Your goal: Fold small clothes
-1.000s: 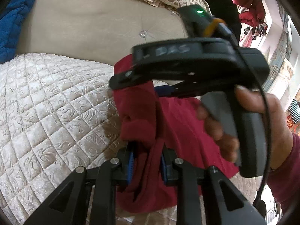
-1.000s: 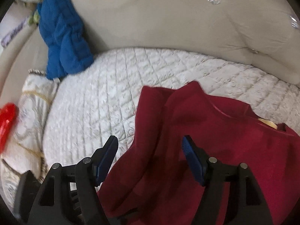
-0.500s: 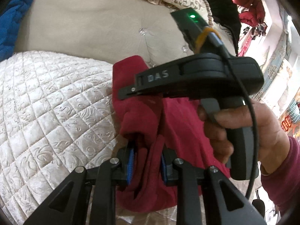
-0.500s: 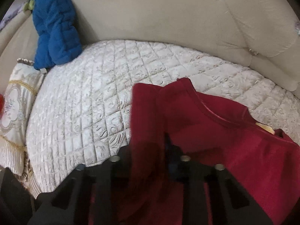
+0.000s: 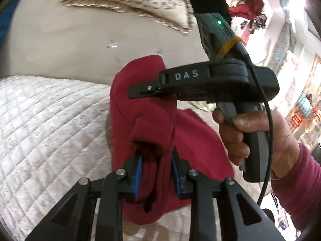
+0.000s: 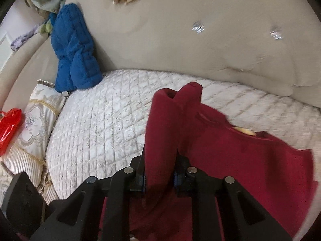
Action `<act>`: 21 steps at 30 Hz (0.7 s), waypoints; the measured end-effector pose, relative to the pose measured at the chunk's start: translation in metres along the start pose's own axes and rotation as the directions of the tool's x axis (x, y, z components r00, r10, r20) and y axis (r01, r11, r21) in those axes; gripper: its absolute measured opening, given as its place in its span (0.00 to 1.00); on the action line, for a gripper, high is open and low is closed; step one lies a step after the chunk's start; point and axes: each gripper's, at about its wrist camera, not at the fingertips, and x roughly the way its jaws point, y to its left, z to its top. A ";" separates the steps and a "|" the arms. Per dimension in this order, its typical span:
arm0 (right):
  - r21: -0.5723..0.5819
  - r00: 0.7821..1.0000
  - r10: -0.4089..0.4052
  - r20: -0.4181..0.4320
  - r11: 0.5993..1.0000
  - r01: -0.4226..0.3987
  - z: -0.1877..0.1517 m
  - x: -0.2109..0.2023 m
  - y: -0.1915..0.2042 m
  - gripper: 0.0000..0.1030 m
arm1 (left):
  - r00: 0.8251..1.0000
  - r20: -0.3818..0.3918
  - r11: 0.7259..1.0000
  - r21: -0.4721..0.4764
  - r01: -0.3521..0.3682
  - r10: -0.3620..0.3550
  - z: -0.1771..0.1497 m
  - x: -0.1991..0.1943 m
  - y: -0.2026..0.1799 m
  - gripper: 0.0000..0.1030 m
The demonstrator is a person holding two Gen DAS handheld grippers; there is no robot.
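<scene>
The left gripper (image 5: 156, 172) and right gripper (image 6: 159, 177) each pinched bunched folds of the soft red sweater (image 6: 250, 156), draped on the quilted cream bedspread (image 6: 104, 120).

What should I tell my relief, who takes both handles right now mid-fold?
Left claw: shut on a bunched edge of the red shirt.
Right claw: shut on another fold of the same shirt, lifted so the cloth stands up between its fingers.
The rest of the shirt lies on the quilted cover, collar toward the beige backrest.
Done: both grips taken.
Left: probably carry the held edge over, lay it flat, release, finish folding.
</scene>
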 end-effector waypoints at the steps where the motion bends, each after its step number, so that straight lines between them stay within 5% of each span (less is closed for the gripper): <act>1: -0.004 1.000 -0.011 0.007 1.000 0.011 -0.002 -0.012 -0.007 0.00 | 1.000 -0.006 1.000 0.008 0.008 -0.008 0.003 0.004 -0.009 0.25; 14: 0.151 0.990 -0.141 0.023 0.979 0.136 -0.053 -0.087 -0.140 0.00 | 0.989 -0.136 0.986 0.150 0.078 -0.058 0.007 0.087 -0.123 0.25; 19: 0.230 0.980 -0.197 0.000 0.954 0.192 -0.080 -0.058 -0.172 0.03 | 0.971 -0.239 0.981 0.189 0.047 0.000 0.001 0.102 -0.128 0.62; 21: 0.277 0.984 -0.178 0.022 0.947 0.166 -0.090 -0.058 -0.178 0.05 | 0.972 -0.236 0.979 0.198 0.047 0.001 0.001 0.087 -0.125 0.68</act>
